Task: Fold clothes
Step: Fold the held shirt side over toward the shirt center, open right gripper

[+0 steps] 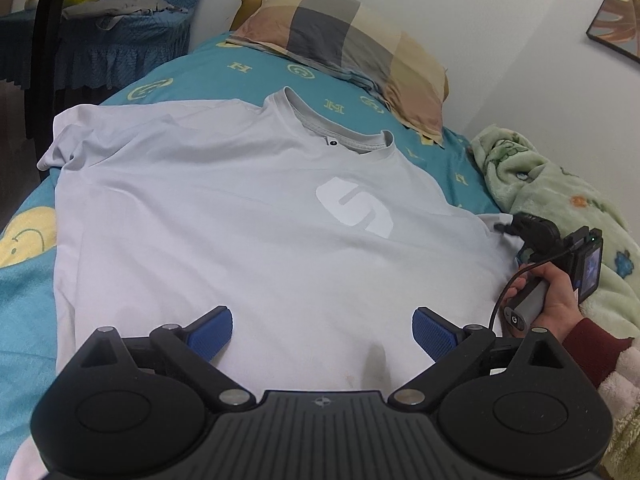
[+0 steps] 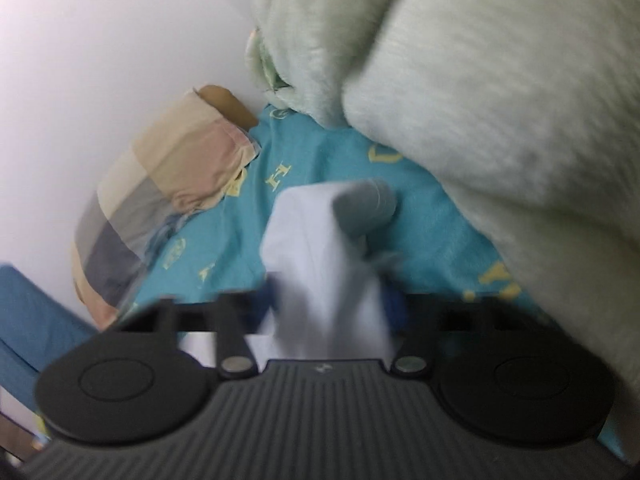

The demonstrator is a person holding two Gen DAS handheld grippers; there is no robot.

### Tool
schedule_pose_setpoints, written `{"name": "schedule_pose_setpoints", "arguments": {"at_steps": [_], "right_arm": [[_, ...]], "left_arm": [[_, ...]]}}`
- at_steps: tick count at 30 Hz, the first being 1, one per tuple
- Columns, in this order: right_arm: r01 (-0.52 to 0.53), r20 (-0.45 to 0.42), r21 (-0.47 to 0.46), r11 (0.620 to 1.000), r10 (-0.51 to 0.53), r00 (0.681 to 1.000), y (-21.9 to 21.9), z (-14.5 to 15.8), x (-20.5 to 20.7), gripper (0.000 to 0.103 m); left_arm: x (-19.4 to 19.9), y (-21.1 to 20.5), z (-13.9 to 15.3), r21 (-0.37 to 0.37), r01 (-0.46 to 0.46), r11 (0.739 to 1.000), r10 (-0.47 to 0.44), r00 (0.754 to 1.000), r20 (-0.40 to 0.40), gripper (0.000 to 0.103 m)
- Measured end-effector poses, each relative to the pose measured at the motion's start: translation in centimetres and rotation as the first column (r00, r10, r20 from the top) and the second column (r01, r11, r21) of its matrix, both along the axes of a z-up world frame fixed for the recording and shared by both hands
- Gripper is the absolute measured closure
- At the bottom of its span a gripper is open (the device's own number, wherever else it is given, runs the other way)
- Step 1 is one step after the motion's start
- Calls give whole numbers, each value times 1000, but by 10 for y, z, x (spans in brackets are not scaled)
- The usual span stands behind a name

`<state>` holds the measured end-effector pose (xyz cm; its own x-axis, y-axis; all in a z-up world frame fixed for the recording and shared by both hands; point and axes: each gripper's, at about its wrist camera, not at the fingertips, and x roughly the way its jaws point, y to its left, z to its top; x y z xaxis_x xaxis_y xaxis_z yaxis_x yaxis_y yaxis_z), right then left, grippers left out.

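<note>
Even, soft indoor light with faint shadows and no glare. Left wrist view sharp around the T-shirt (image 1: pixel 248 216), fisheye bending the bed (image 1: pixel 24 280) beside it. Right wrist view blurred throughout; blanket (image 2: pixel 480 120) smeared.

Checked pillow (image 1: pixel 344 40), green fleece blanket (image 1: pixel 552 200), teal bedsheet (image 1: pixel 224 76), perhaps a framed picture (image 1: pixel 618 20)

Smooth matt cloth T-shirt (image 1: pixel 224 208), fluffy fleece blanket (image 1: pixel 560 200), ribbed blue pads (image 1: pixel 212 334).

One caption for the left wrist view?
Open left gripper above spread T-shirt; right gripper pinches its sleeve.
</note>
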<state>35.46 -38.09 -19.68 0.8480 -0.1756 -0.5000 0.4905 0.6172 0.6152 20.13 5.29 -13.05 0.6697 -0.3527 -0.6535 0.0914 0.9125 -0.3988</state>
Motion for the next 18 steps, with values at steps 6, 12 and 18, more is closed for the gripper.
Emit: {"name": "schedule_pose_setpoints", "arguments": {"at_steps": [6, 12, 18], "right_arm": [[-33, -67, -327, 944, 12, 998, 44, 44, -6, 93], [-150, -65, -623, 768, 140, 988, 122, 90, -5, 93], [-341, -156, -789, 512, 370, 916, 229, 82, 3, 92]], "left_arm": [[-6, 0, 11, 28, -33, 999, 31, 998, 46, 5], [-17, 14, 29, 7, -97, 995, 96, 990, 100, 5], [-22, 37, 42, -44, -168, 985, 173, 975, 142, 5]]}}
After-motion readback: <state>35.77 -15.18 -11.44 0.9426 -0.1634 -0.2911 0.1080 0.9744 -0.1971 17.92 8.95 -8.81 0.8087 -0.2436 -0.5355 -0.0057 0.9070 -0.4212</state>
